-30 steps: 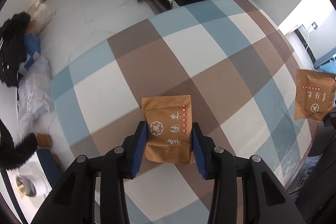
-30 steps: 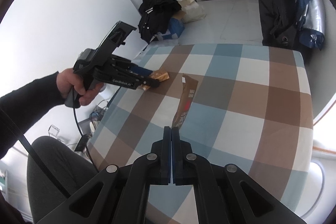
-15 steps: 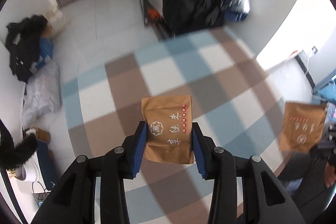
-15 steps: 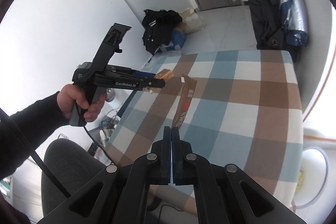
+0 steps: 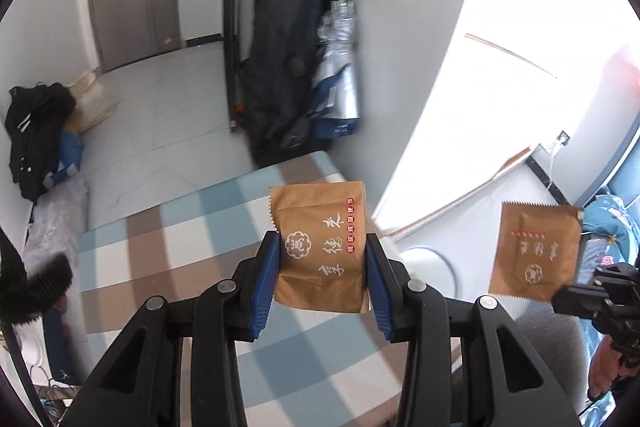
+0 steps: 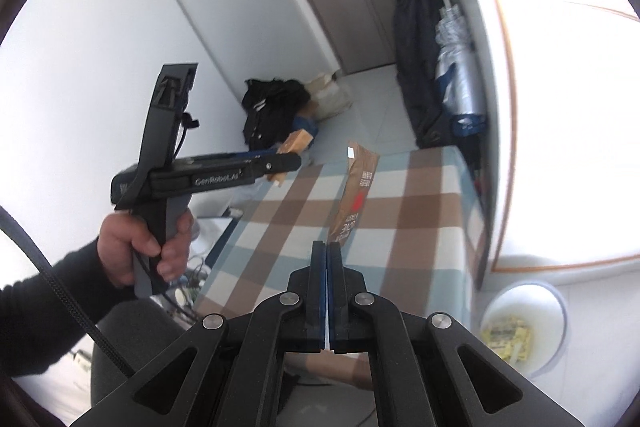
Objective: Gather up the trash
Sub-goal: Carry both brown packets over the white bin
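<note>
My left gripper (image 5: pixel 322 251) is shut on a brown paper snack packet (image 5: pixel 320 243), its blue pads pressing both side edges, held in the air above the checked tablecloth (image 5: pixel 160 251). My right gripper (image 6: pixel 327 247) is shut on a second brown packet (image 6: pixel 354 197), pinched by its lower edge and seen edge-on. That second packet (image 5: pixel 534 251) also shows flat-on at the right of the left wrist view. In the right wrist view a hand (image 6: pixel 148 243) holds the left gripper (image 6: pixel 288 163), with its packet (image 6: pixel 294 143) at the tip.
A white bin (image 6: pixel 556 307) with yellow scraps inside stands on the floor right of the table. Dark coats and an umbrella (image 5: pixel 340 67) hang beyond the table's far end. Black clothes and bags (image 5: pixel 40 131) lie on the floor at the left. A dark knee (image 6: pixel 132 343) is below.
Both grippers have risen and tilted up with their packets still held. The table has dropped lower in both views, and the white bin has come into the right wrist view.
</note>
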The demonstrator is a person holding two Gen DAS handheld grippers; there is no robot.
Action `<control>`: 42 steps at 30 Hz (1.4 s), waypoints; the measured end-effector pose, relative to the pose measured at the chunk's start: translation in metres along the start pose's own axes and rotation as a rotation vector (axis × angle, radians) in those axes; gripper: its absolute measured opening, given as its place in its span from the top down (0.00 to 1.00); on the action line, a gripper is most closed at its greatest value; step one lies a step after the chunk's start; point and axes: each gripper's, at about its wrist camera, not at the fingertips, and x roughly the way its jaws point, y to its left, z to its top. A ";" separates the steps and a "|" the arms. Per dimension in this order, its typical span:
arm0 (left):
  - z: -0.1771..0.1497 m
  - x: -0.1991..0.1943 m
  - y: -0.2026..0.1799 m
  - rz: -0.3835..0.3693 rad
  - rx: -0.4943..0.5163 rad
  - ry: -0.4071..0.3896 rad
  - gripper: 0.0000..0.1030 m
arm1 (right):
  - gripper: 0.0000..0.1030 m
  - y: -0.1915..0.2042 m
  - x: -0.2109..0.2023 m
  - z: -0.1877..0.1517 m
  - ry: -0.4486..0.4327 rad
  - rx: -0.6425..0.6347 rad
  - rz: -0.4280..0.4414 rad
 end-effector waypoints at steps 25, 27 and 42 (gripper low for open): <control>0.011 0.125 -0.139 -0.336 -0.007 0.221 0.65 | 1.00 -0.172 -0.048 -0.036 0.015 0.296 -0.247; 0.008 0.138 -0.151 -0.351 -0.006 0.262 0.65 | 1.00 -0.188 -0.040 -0.045 0.036 0.331 -0.249; -0.010 0.229 -0.192 -0.367 -0.044 0.554 0.65 | 1.00 -0.272 0.050 -0.117 0.224 0.535 -0.200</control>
